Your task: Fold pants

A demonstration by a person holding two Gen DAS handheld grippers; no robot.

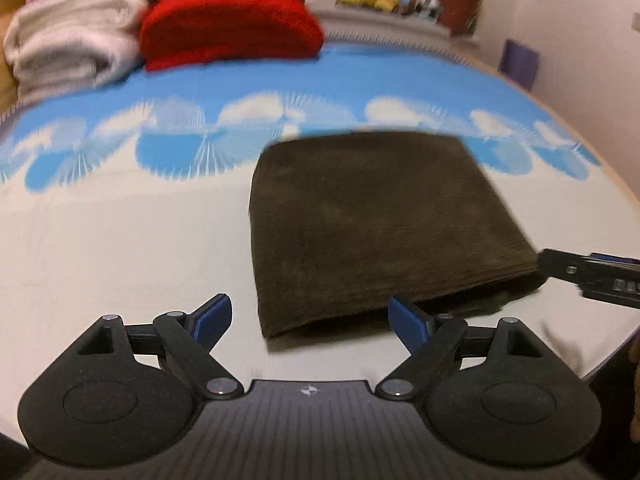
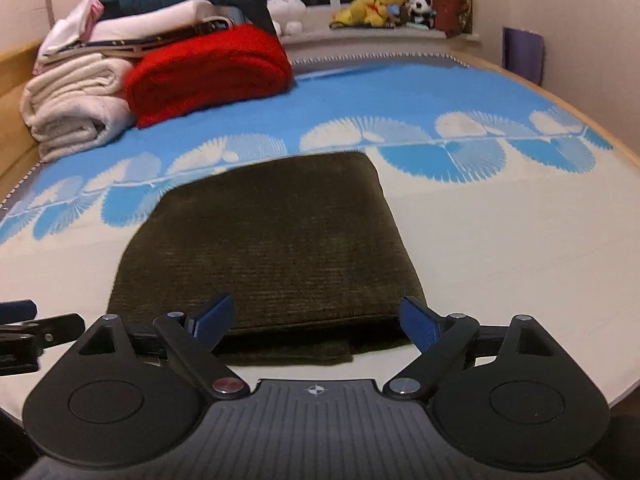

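Observation:
The dark olive-brown pants (image 1: pixel 372 224) lie folded into a thick rectangle on the bed; they also show in the right wrist view (image 2: pixel 272 248). My left gripper (image 1: pixel 310 320) is open and empty, just short of the fold's near left corner. My right gripper (image 2: pixel 316 320) is open and empty, its fingers standing either side of the fold's near edge without gripping it. A lower layer sticks out a little under that near edge. The right gripper's tip (image 1: pixel 580 270) shows at the fold's right corner in the left wrist view.
The bed cover (image 2: pixel 500 240) is white near me and blue with fan shapes farther off. A red folded blanket (image 2: pixel 208 72) and cream folded blankets (image 2: pixel 76 104) are stacked at the far left. Plush toys (image 2: pixel 372 4) sit on the window sill. The bed's wooden edge (image 2: pixel 616 148) runs along the right.

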